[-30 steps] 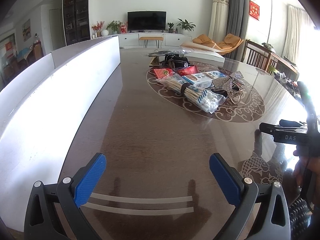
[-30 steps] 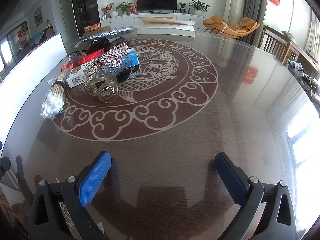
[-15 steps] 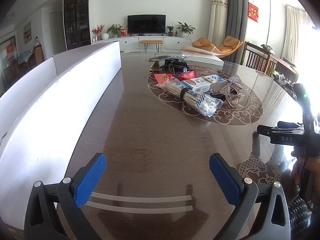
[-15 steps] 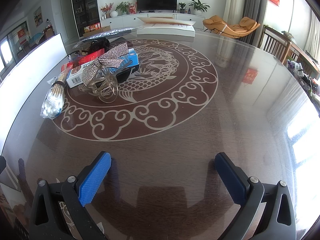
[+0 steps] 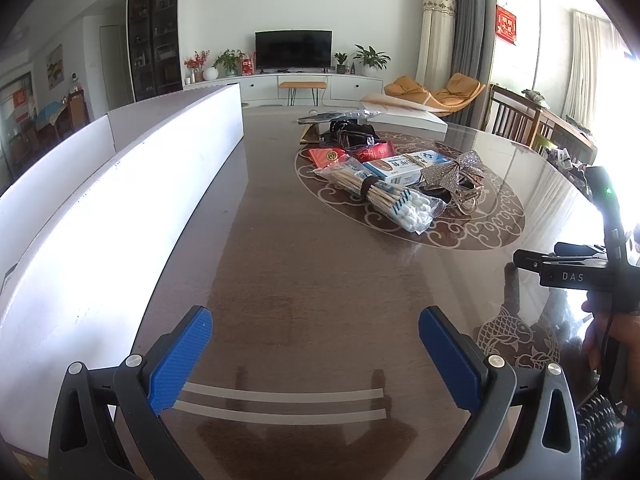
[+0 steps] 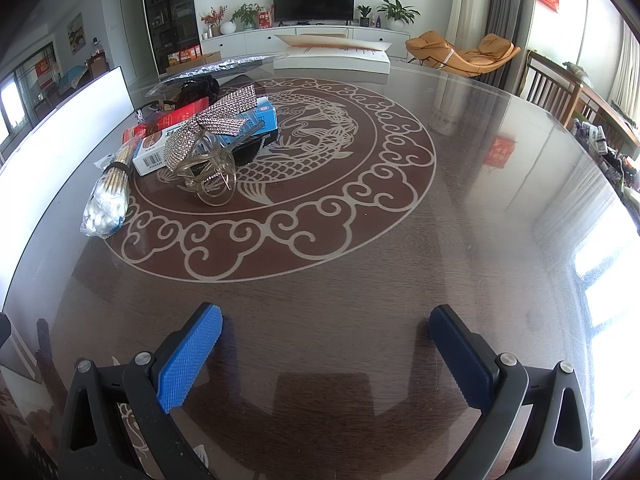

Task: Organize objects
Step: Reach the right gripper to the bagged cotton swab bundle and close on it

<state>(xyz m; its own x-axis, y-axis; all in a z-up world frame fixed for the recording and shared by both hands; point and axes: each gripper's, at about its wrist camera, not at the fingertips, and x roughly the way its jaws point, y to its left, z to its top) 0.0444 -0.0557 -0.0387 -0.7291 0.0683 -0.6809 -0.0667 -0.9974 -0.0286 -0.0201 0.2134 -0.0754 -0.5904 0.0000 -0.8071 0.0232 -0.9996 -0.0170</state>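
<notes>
A small heap of objects lies on the round dark table (image 5: pixel 280 272) (image 6: pixel 400 280): a bag of cotton swabs (image 5: pixel 380 196) (image 6: pixel 108 196), a blue-and-white box (image 5: pixel 404 166) (image 6: pixel 160 152), a clear hair clip with a rhinestone bow (image 5: pixel 456 180) (image 6: pixel 212 136), red packets (image 5: pixel 352 154) (image 6: pixel 176 118) and a black bundle (image 5: pixel 352 132) (image 6: pixel 200 88). My left gripper (image 5: pixel 316 340) stands open near the table's near edge, well short of the heap. Over bare glass, the right gripper (image 6: pixel 326 336) is open and empty, with the heap far to its upper left.
White foam boards (image 5: pixel 132 184) (image 6: pixel 60 136) stand along the table's left side. A flat white box (image 5: pixel 404 114) (image 6: pixel 336 56) and a foil-wrapped item (image 6: pixel 216 68) lie at the far edge. Wooden chairs (image 5: pixel 532 124) stand to the right. The other handheld gripper (image 5: pixel 576 272) shows at the left view's right edge.
The left wrist view has tilted and drawn back slightly, so the heap sits a little farther and lower in frame. The right gripper has stayed still. Both remain open.
</notes>
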